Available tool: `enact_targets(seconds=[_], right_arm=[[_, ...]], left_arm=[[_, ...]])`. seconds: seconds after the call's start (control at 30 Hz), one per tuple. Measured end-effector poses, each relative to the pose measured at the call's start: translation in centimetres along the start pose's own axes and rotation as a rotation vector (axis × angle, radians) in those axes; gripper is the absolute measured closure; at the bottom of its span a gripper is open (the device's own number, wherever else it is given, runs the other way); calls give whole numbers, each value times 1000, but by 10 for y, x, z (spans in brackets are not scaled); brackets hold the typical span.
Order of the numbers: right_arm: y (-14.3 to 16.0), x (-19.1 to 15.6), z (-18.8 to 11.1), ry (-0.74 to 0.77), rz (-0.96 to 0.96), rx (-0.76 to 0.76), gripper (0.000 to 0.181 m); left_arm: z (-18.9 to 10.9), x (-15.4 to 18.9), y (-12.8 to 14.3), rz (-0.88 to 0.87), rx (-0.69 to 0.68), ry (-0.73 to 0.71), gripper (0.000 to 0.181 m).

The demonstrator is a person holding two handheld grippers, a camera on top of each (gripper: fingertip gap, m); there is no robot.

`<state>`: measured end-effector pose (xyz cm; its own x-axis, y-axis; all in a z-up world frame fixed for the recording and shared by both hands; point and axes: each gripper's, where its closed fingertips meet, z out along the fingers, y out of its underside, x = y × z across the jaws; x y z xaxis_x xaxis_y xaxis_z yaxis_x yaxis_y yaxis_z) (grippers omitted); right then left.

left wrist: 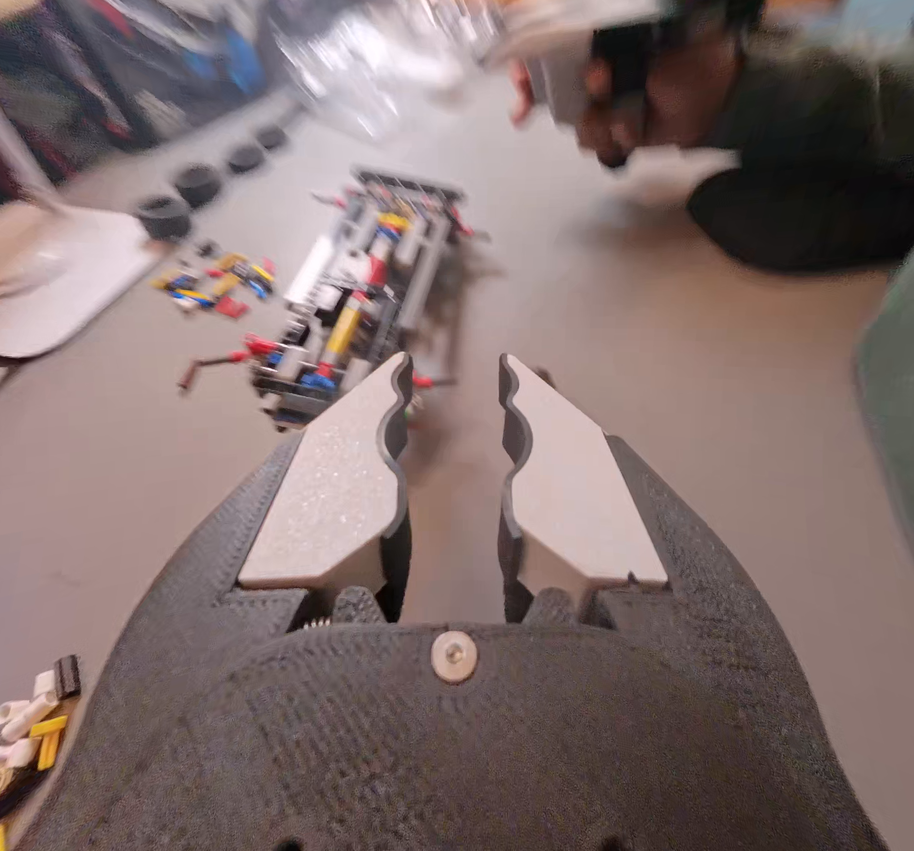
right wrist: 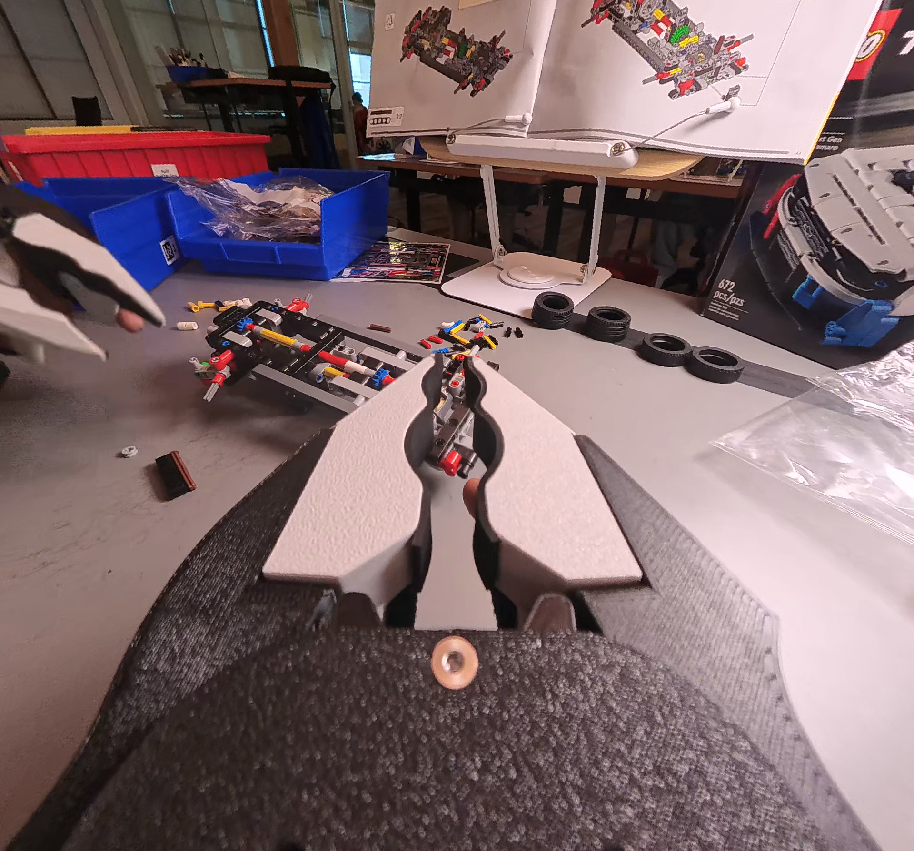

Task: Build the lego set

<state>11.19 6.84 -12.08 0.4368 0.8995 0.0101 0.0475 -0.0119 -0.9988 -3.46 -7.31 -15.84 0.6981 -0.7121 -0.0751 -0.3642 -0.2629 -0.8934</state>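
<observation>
The lego chassis [right wrist: 301, 357] lies on the grey table [right wrist: 618, 431] beside loose pieces [right wrist: 465, 328] and 4 tyres [right wrist: 638, 333], the right gripper [right wrist: 452, 372] pinching a small grey lego part [right wrist: 452, 426], the left gripper [left wrist: 455, 362] spread and empty.
</observation>
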Motion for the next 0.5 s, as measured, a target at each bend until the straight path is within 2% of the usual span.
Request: enact_targets(seconds=[0.1, 0.17, 0.3, 0.5], right_arm=[[-2, -1, 0, 0, -5, 14, 177], [-2, -1, 0, 3, -11, 18, 177], [0, 1, 1, 10, -18, 18, 176], [2, 8, 2, 33, 5, 28, 172]], left_arm=[[-28, -37, -31, -99, 307, -193, 145], [-45, -55, -37, -129, 407, -291, 142], [-67, -79, -29, -103, 444, -469, 138], [-89, -99, -23, -124, 468, -594, 129]])
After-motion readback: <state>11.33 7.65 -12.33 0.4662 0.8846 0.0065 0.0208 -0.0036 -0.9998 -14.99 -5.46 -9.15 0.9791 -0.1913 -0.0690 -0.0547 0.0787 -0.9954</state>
